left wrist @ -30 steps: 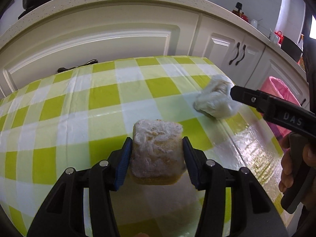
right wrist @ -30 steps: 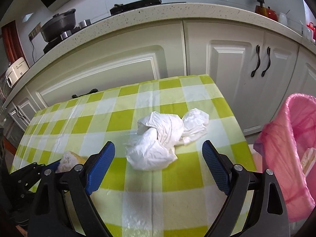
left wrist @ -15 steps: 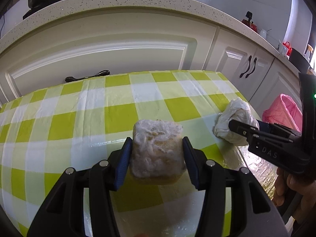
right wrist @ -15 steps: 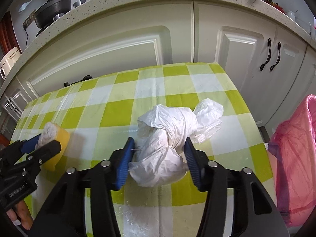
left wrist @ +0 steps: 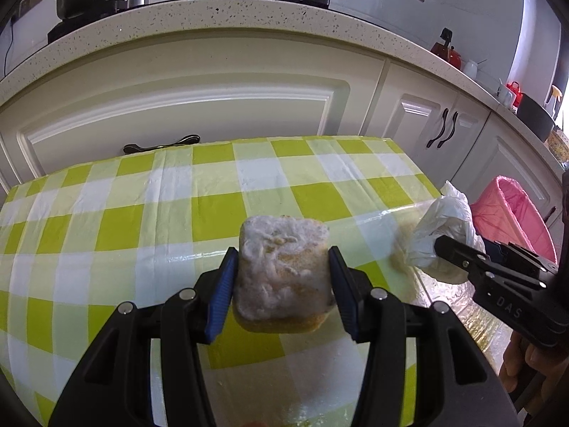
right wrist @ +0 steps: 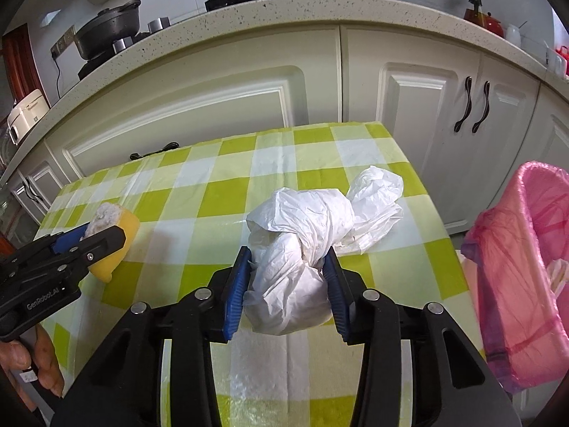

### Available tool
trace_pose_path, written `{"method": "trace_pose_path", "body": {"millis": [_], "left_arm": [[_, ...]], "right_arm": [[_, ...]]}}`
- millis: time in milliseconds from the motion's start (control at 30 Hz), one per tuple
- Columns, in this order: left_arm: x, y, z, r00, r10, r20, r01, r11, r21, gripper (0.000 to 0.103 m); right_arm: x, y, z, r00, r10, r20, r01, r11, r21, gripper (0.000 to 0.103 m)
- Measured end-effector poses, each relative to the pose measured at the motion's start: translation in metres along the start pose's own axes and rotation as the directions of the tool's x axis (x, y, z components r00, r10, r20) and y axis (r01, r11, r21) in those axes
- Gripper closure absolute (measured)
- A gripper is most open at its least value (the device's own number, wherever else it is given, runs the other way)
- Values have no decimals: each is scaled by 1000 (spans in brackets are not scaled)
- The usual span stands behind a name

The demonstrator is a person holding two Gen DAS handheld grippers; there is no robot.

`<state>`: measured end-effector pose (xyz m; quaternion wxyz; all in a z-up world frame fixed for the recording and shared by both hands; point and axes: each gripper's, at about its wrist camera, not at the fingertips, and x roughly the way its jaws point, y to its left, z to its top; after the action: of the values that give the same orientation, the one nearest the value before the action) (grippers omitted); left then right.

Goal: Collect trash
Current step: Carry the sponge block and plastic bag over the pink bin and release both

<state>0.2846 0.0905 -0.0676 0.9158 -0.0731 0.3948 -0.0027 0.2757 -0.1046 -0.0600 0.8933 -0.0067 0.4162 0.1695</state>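
Note:
My left gripper (left wrist: 281, 284) is shut on a worn yellow sponge (left wrist: 282, 270) with a grey-white scrub face, held just above the green-checked table (left wrist: 142, 213). It also shows in the right wrist view (right wrist: 113, 227) at the left. My right gripper (right wrist: 288, 284) is shut on a knotted white plastic bag (right wrist: 306, 242), lifted a little off the table's right side. The bag also shows in the left wrist view (left wrist: 441, 227), at the right. A bin lined with a pink bag (right wrist: 526, 267) stands on the floor right of the table.
White kitchen cabinets (right wrist: 249, 99) and a speckled counter (right wrist: 284, 10) run behind the table. Pots and a stove sit on the counter. The table's right edge (right wrist: 437, 220) lies between my right gripper and the pink bin.
My right gripper closed on the white bag and lifted it slightly off the table. My left gripper has risen a little, still shut on the sponge.

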Motion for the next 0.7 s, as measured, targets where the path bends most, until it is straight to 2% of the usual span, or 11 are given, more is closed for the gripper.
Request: {"method": "trace_pose_path", "body": {"millis": [700], "left_arm": [[-45,-42,4,998,-21,62,17,998,58,54]], "right_arm": [[-76,-24,-9,996,-5,89,3,1000,29,63]]}}
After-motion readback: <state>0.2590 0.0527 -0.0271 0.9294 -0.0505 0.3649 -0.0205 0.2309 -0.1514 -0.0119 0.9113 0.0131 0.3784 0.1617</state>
